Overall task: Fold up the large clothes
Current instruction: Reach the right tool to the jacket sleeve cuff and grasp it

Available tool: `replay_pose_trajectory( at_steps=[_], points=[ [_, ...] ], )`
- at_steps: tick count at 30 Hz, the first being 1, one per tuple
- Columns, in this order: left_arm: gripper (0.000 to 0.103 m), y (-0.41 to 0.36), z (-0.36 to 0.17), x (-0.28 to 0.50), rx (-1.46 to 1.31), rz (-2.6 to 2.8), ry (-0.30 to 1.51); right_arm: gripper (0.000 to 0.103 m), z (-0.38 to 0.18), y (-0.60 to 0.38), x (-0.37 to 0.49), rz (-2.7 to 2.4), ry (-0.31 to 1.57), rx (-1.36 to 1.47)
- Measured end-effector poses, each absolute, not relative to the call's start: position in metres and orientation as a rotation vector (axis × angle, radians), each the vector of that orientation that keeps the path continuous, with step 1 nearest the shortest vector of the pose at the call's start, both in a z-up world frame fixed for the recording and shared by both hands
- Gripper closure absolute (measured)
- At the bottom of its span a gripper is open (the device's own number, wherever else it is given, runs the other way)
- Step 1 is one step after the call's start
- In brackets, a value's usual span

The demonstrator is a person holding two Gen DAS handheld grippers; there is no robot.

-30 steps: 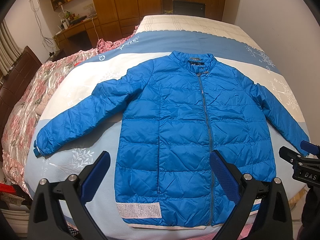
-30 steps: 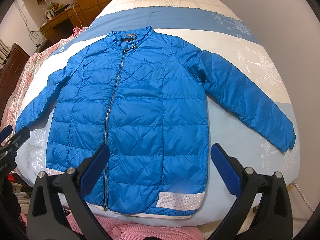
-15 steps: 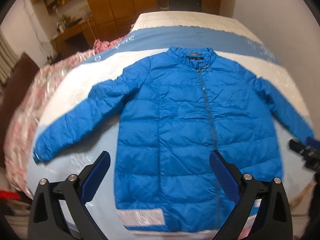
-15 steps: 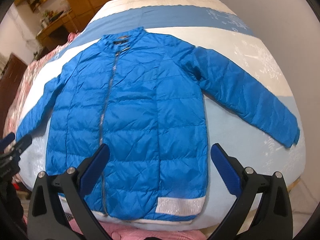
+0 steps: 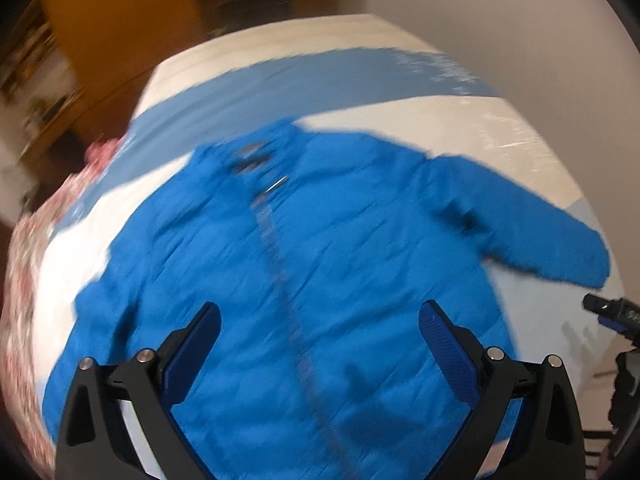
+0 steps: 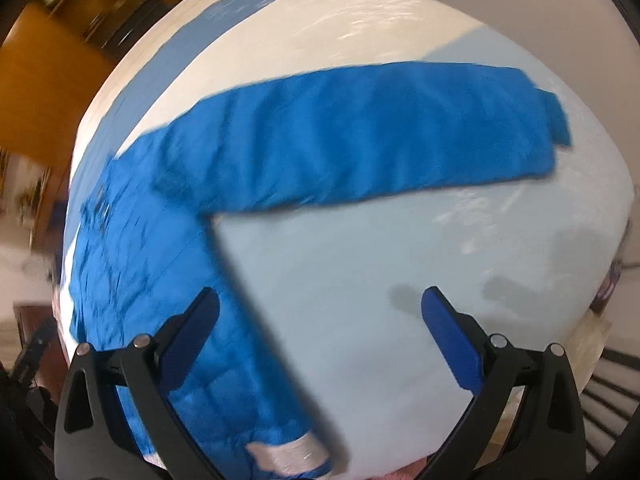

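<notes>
Lying flat and zipped on the bed (image 6: pixel 360 300), the blue quilted jacket (image 5: pixel 320 280) is waiting unfolded — folding appears not yet begun, with both grippers hanging wide open and empty above it. The right gripper (image 6: pixel 320 320) is facing the puffy, slick-looking right sleeve (image 6: pixel 360 148) — likely next to be pinched near the cuff and drawn across the body, while the left gripper (image 5: pixel 320 336) is hovering over the zipper.

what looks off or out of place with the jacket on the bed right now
Nothing stands out. The blue jacket lies flat and zipped on the bed, sleeve spread straight out. Both frames are motion-blurred, so small flaws could be missed.
</notes>
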State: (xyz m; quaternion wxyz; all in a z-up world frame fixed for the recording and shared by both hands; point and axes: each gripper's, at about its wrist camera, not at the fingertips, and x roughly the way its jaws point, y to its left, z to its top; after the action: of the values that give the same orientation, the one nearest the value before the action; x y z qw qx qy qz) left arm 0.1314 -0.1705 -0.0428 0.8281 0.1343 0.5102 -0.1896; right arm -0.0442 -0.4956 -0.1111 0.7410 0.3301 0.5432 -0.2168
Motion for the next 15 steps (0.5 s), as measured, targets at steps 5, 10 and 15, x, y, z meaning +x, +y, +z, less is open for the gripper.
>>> replay_pose_trajectory(
  at_steps=[5,10,15],
  points=[
    [0.004,-0.215,-0.057,0.162,0.237,-0.445,1.122,0.003,-0.115,-0.545,-0.039,-0.624,1.211,0.599],
    [0.004,-0.192,-0.093,0.172,0.159,-0.342,1.233,0.003,-0.131,-0.611,-0.039,-0.714,1.258,0.580],
    [0.004,-0.153,-0.123,0.160,0.114,-0.208,1.242,0.003,-0.158,-0.661,-0.040,-0.763,1.337,0.550]
  ],
)
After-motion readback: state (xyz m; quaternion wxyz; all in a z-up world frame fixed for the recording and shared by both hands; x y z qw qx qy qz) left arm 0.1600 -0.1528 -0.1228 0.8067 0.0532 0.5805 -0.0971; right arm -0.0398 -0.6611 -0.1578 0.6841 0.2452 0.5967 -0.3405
